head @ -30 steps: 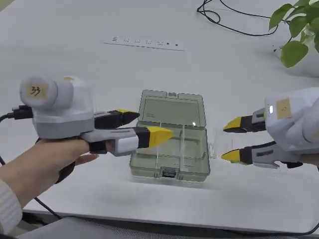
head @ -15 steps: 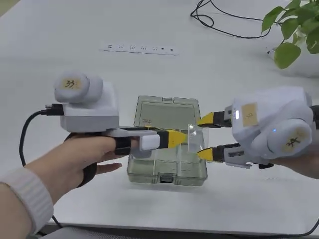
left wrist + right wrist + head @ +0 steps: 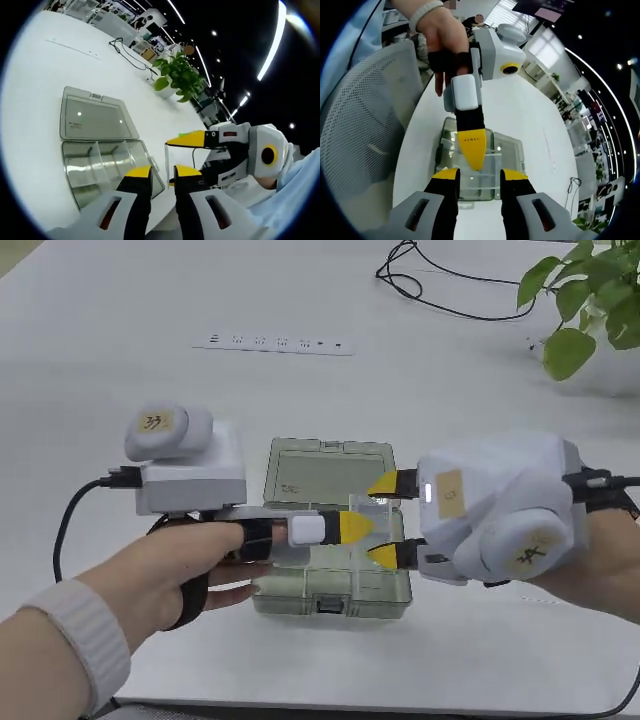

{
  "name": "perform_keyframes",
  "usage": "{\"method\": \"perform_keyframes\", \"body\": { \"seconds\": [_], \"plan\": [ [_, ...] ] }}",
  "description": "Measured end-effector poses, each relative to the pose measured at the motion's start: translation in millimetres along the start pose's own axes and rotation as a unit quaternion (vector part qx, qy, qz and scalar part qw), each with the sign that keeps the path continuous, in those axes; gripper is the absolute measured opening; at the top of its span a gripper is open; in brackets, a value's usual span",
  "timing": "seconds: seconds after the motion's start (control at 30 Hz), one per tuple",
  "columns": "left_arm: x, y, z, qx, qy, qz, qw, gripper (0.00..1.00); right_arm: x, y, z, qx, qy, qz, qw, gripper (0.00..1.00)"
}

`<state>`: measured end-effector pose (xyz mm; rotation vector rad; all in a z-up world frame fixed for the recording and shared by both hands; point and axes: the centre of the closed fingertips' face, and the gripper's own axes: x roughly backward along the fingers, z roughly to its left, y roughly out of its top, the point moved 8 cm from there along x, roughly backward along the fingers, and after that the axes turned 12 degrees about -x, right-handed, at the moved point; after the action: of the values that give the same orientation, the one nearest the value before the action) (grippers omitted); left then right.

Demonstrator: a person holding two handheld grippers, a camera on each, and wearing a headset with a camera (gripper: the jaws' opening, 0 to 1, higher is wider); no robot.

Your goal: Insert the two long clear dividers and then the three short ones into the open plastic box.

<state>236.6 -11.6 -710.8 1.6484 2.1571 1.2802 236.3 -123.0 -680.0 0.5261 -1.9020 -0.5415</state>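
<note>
Clear divider (image 3: 378, 512) stands upright above the right part of the open plastic box (image 3: 330, 595), lid laid flat behind. Box sits on the white table (image 3: 120, 390). Left gripper (image 3: 358, 527) reaches in from the left. In the left gripper view its jaws are drawn close, the divider's edge (image 3: 166, 160) pinched in the narrow gap. Right gripper (image 3: 378, 522) faces it, jaws apart on either side of the divider. Power strip (image 3: 272, 343) and plant (image 3: 585, 300) lie well behind.
</note>
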Motion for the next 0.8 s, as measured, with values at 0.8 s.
{"method": "perform_keyframes", "body": {
  "seconds": [0.8],
  "plan": [
    [1.6, -3.9, -4.3, 0.030, -0.026, -0.015, 0.9991, 0.00, 1.7, 6.0, 6.4, 0.017, 0.011, 0.000, 0.9998, 0.32]
  ]
}}
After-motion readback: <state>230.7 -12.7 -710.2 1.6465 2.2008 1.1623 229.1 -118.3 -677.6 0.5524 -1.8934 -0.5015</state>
